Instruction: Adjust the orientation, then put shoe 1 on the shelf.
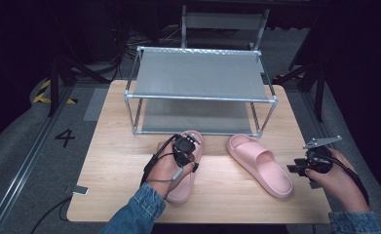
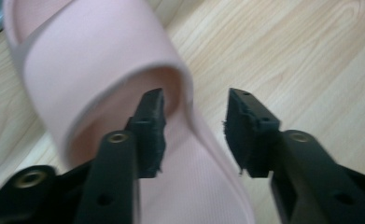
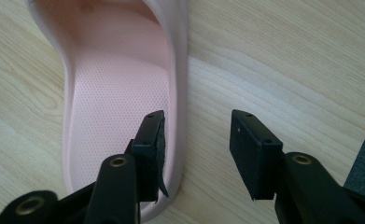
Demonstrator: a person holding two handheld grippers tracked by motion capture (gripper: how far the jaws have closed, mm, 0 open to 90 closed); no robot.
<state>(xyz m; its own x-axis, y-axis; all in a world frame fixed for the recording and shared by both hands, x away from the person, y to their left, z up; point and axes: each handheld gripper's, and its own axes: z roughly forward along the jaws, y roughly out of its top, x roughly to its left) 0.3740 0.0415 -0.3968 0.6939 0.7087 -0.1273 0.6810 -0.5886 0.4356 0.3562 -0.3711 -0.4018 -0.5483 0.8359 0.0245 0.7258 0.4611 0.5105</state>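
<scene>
- Pink foam-looking slippers, two of them, lie on the wooden table (image 1: pixel 115 161), both in front of the metal rack (image 1: pixel 200 92) that stands toward the table's far edge.
- Nearer the rack's left front corner lies the left slipper (image 1: pixel 184 187), toe end toward the rack; the person's left hand (image 1: pixel 166 170) is directly over it, so much of it is hidden from above.
- Off the rack's right front corner lies the right slipper (image 1: pixel 259 165), angled so that its heel points away from the rack and toward the table's near right corner.
- Over the left slipper, the left gripper (image 1: pixel 185 146) sits above the strap, at the end closest to the rack.
- Seen from the left gripper view, the left gripper (image 2: pixel 194 135) has its jaws spread apart, with one jaw over the opening beneath the slipper's strap (image 2: pixel 101 60) and the other out over bare wood; the slipper's side edge runs through the gap, and I cannot tell whether either pad touches it.
- Farther from the rack than the right slipper, near the table's right edge, the right hand (image 1: pixel 336 183) holds the right gripper (image 1: pixel 300 168), which has a grey plate on top and points toward that slipper's heel.
- Seen from the right gripper view, the right gripper (image 3: pixel 196 154) is likewise released and holds nothing; one jaw hangs over the heel end of the dimpled footbed (image 3: pixel 119 107), the other over the table, and the slipper's rim lies between them.
- Grey fabric shelves span the rack, one above the other, and both are bare.
</scene>
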